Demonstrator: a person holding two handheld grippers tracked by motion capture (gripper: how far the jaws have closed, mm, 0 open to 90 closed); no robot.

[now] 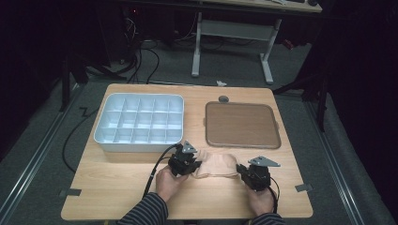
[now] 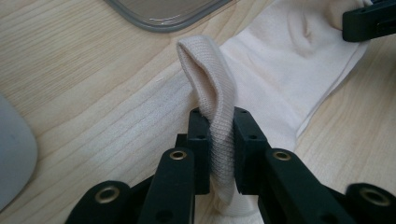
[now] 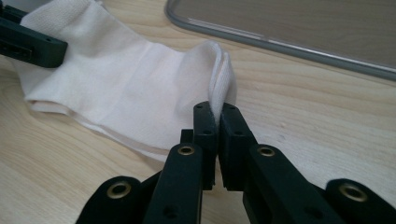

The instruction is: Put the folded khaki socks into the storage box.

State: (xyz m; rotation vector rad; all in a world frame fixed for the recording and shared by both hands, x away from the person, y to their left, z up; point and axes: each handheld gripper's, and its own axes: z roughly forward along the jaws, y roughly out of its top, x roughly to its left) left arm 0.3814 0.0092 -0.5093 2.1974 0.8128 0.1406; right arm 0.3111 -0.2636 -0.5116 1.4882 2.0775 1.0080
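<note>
- Sock [image 1: 217, 165] lies flat on the table [image 1: 112, 183], just in front of the brown tray [image 1: 242, 124].
- Left gripper [image 2: 218, 140] is pinching its ribbed cuff tight.
- Right gripper [image 3: 217, 122] is clamped on the other end.

Bare table [image 1: 112, 187] lies nearside; compartment box [image 1: 139, 123] and brown tray [image 1: 242, 124] block beyond.

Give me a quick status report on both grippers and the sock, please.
Left gripper shut on the sock's ribbed cuff. Right gripper shut on the other end. Sock on the table, near the brown tray. Nothing in the way.
</note>
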